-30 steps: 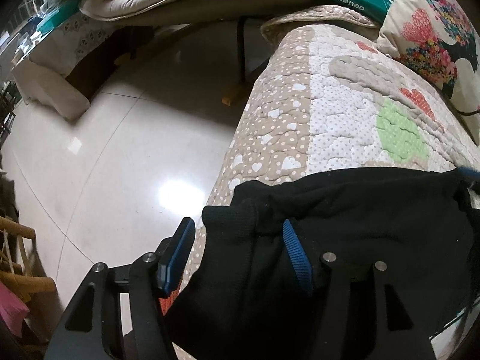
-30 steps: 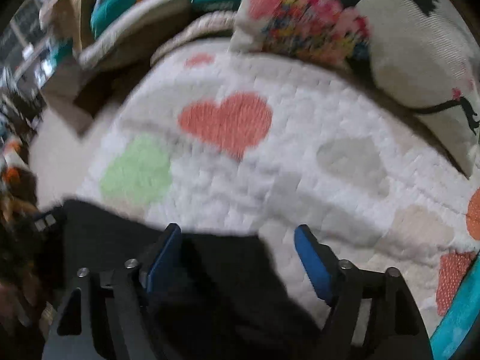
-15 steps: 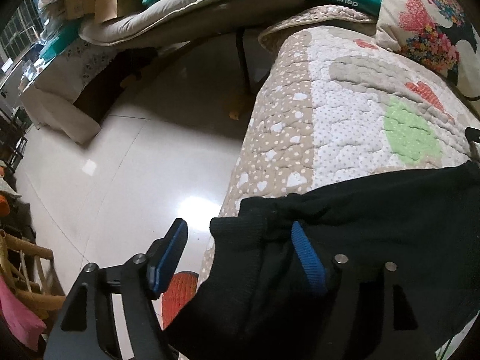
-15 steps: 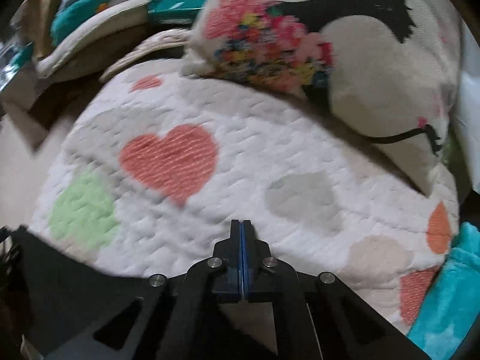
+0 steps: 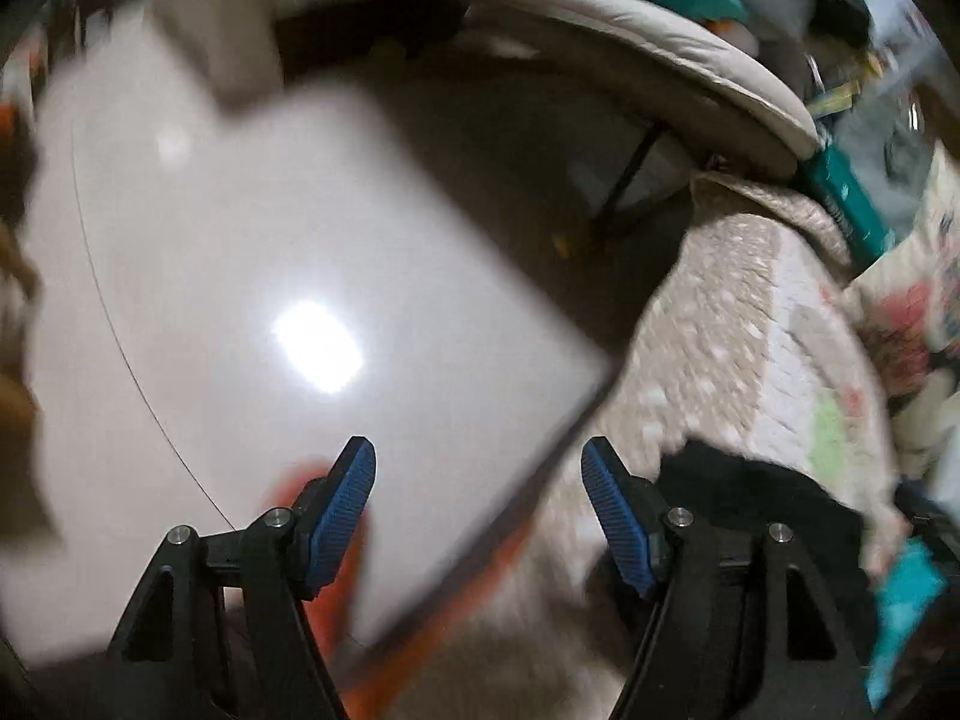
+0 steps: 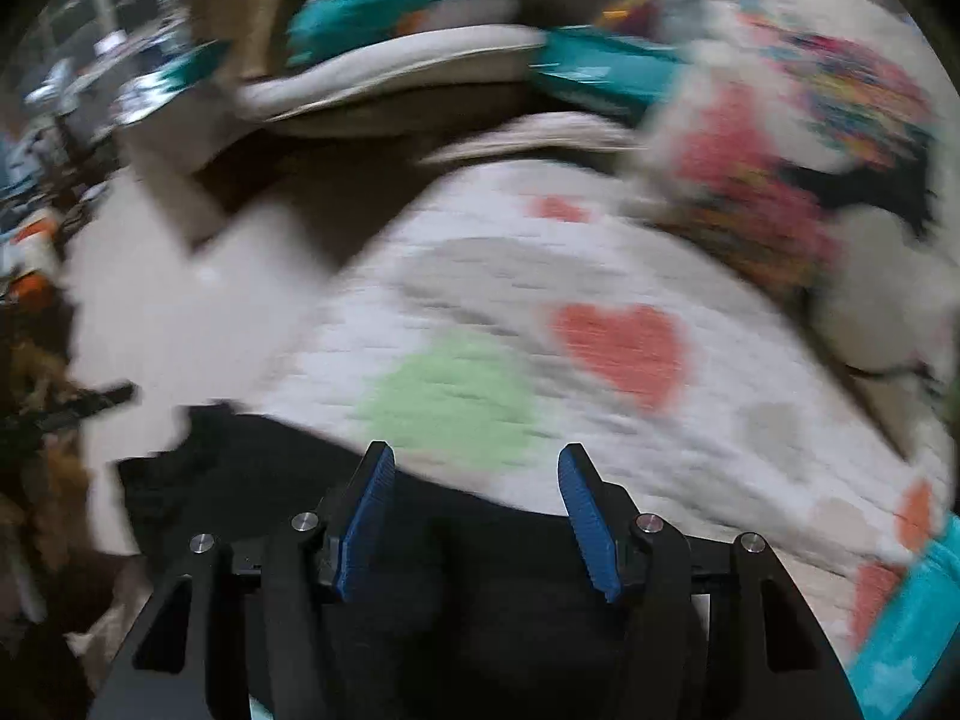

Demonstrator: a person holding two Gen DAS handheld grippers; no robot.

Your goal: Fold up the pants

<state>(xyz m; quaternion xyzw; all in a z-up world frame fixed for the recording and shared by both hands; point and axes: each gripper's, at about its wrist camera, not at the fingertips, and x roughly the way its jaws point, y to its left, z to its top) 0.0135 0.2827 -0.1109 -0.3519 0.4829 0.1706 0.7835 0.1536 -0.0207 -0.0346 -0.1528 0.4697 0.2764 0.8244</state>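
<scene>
The black pants (image 6: 252, 480) lie on the quilted bed cover (image 6: 540, 276) with hearts and dots. In the right wrist view they spread under and behind my right gripper (image 6: 474, 516), which is open and empty just above them. In the left wrist view the pants (image 5: 750, 498) show as a dark patch at the right, on the bed's edge. My left gripper (image 5: 480, 516) is open and empty, off the pants, over the bed's side and the floor. Both views are blurred by motion.
A shiny pale tiled floor (image 5: 270, 240) lies left of the bed. A floral pillow (image 6: 810, 150) sits at the bed's far end. A padded bench with cushions (image 5: 630, 48) and a teal box (image 5: 852, 204) stand beyond. Something orange-red (image 5: 300, 480) sits low beside the bed.
My left gripper has come off the pants and swung left toward the floor. My right gripper, shut half a second ago, has opened and let go of the pants.
</scene>
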